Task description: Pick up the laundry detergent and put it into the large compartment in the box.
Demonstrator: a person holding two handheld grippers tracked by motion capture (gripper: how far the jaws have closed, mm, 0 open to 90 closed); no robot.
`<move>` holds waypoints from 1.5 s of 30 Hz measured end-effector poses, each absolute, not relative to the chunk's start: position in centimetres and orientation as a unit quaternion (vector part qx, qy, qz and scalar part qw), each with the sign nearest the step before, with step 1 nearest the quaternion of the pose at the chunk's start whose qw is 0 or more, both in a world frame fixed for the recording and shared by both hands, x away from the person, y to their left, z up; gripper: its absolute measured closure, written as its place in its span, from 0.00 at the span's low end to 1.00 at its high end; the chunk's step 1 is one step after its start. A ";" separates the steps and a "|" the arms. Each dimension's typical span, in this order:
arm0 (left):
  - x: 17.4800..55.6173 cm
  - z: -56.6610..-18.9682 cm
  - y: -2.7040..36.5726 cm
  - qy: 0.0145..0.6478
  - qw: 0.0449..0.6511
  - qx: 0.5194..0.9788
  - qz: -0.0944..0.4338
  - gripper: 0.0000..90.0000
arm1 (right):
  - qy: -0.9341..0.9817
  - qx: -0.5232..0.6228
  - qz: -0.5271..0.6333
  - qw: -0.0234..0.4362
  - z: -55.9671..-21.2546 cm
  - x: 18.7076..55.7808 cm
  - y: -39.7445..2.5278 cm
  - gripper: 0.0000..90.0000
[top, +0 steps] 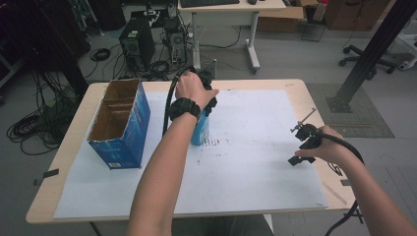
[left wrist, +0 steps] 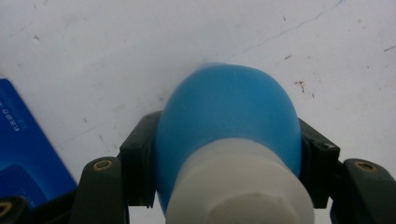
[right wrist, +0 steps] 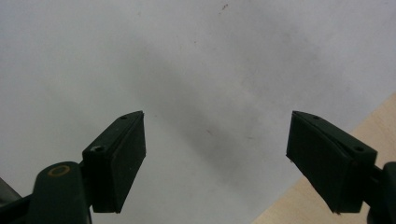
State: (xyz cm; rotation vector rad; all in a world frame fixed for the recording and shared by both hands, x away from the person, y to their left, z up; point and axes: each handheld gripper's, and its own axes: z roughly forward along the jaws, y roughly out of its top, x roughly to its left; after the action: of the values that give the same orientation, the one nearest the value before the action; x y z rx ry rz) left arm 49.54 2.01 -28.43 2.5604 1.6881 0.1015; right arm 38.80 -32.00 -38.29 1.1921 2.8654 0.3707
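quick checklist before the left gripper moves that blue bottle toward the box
1. Grip: left gripper shut on the blue plastic bottle with white cap, a jaw on each side: ok.
2. Bottle upright: ok.
3. Bottle lifted off the white sheet: cannot tell.
4. Open blue cardboard box has free compartments: ok.
5. Right gripper open, holding nothing, away from the path: ok.

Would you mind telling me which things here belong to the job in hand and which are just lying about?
In the job:
- blue bottle, gripped by the left tool
- blue cardboard box, open, beside the bottle

Lying about:
- right tool, open over the white sheet
- computer tower on the floor
- desk beyond the table
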 end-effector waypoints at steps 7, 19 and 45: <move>49.4 -28.1 2.4 0.549 0.041 0.834 0.029 0.42 | 0.917 0.382 0.118 0.006 -38.3 38.8 -31.9 0.22; 48.8 -26.1 2.7 0.534 0.042 0.844 0.024 0.42 | 0.918 0.378 0.118 0.007 -38.1 39.0 -31.4 0.22; 47.2 -20.9 3.1 0.482 0.049 0.875 0.017 0.42 | 0.919 0.374 0.120 0.010 -37.3 39.2 -31.1 0.22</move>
State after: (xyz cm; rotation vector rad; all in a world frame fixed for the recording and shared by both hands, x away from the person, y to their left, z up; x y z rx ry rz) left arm 47.19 3.11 -20.93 2.6654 1.4679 0.0523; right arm 39.16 -31.09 -37.29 1.1682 2.8707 0.3760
